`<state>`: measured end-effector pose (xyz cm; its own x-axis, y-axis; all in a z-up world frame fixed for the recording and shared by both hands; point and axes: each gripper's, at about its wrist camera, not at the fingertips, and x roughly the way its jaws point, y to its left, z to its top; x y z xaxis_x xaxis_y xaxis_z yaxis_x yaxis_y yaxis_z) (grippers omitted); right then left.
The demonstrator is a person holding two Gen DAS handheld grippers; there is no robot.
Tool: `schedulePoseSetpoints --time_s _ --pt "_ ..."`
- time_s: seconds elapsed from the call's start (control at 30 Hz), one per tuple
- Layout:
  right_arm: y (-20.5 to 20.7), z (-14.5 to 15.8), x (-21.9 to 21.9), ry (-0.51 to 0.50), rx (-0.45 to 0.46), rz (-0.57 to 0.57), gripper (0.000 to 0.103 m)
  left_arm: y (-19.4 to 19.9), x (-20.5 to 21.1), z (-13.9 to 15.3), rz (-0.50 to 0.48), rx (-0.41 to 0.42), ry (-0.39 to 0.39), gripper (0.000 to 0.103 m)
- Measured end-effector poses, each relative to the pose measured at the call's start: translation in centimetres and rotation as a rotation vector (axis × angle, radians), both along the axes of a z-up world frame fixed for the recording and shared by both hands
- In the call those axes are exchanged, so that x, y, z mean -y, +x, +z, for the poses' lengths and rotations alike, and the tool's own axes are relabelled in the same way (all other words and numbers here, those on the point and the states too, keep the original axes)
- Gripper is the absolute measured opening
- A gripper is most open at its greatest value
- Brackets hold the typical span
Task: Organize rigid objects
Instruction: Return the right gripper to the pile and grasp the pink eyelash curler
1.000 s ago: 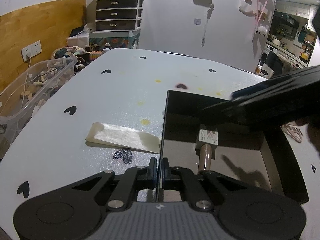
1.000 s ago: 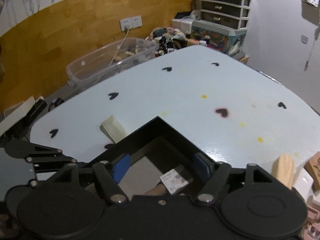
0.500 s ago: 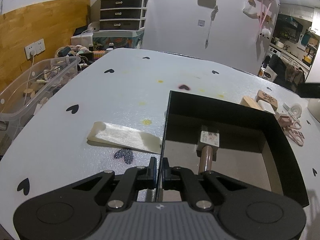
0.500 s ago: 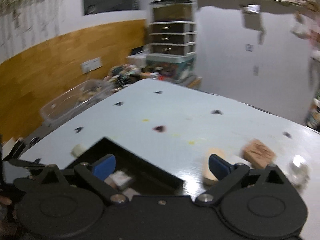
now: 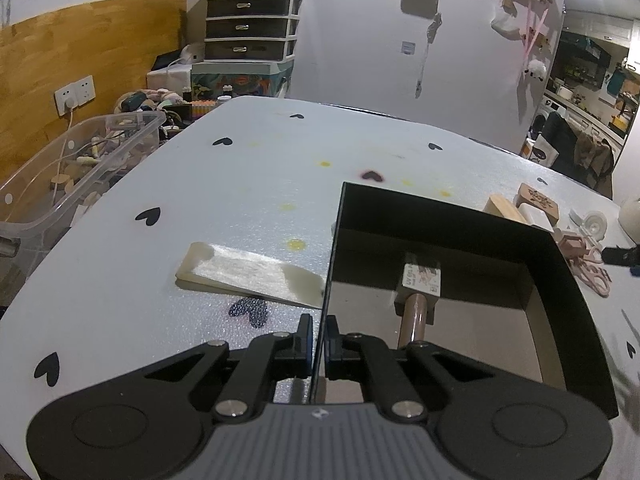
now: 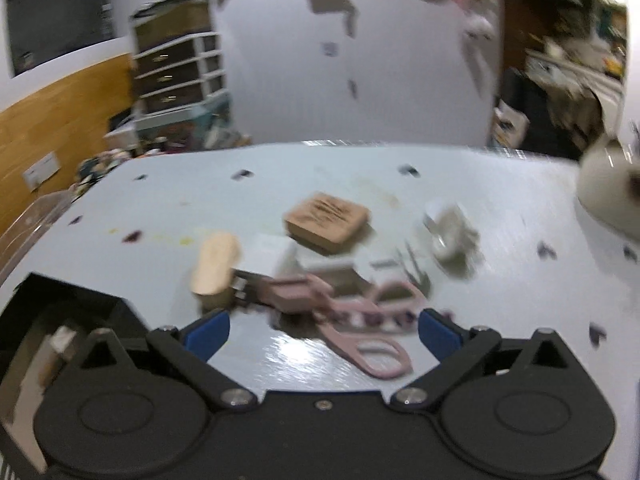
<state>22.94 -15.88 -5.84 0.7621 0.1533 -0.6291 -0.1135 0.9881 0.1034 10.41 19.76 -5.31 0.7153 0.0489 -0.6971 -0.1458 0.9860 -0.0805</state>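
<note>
My left gripper (image 5: 317,340) is shut on the near left wall of a black box (image 5: 460,216). Inside the box lies a stamp with a labelled block and a brown handle (image 5: 418,292). My right gripper (image 6: 322,330) is open and empty, just in front of a pile right of the box: pink scissors (image 6: 360,344), a pale wooden block (image 6: 216,260), an engraved wooden stamp block (image 6: 326,220), white blocks (image 6: 276,252) and a white roll (image 6: 450,232). The right wrist view is blurred.
A flat cream pad (image 5: 248,270) lies on the white table (image 5: 224,200) left of the box. A clear plastic bin (image 5: 76,164) stands off the table's left edge. A round cream object (image 6: 608,196) sits at the far right.
My right gripper has left the box and swung right, now facing the pile of objects. My left gripper has kept its grip on the box wall.
</note>
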Motion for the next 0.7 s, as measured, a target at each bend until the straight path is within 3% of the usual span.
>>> schedulePoseSetpoints --time_s 0.1,0.37,0.63,0.7 --pt "0.8 -1.8 0.7 0.019 -0.004 -0.035 0.1 0.0 0.0 0.0 0.004 -0.001 0.001 0.005" --pt "3.1 -3.6 -1.0 0.017 0.074 0.007 0.086 0.1 0.2 0.0 0.015 -0.004 0.003 0.005" --pt "4.2 -4.0 -4.2 -0.092 0.111 0.103 0.086 0.1 0.3 0.1 0.019 -0.007 0.006 0.006" --pt "4.3 -4.1 -4.8 -0.116 0.108 0.119 0.079 0.1 0.3 0.1 0.018 -0.007 0.005 0.006"
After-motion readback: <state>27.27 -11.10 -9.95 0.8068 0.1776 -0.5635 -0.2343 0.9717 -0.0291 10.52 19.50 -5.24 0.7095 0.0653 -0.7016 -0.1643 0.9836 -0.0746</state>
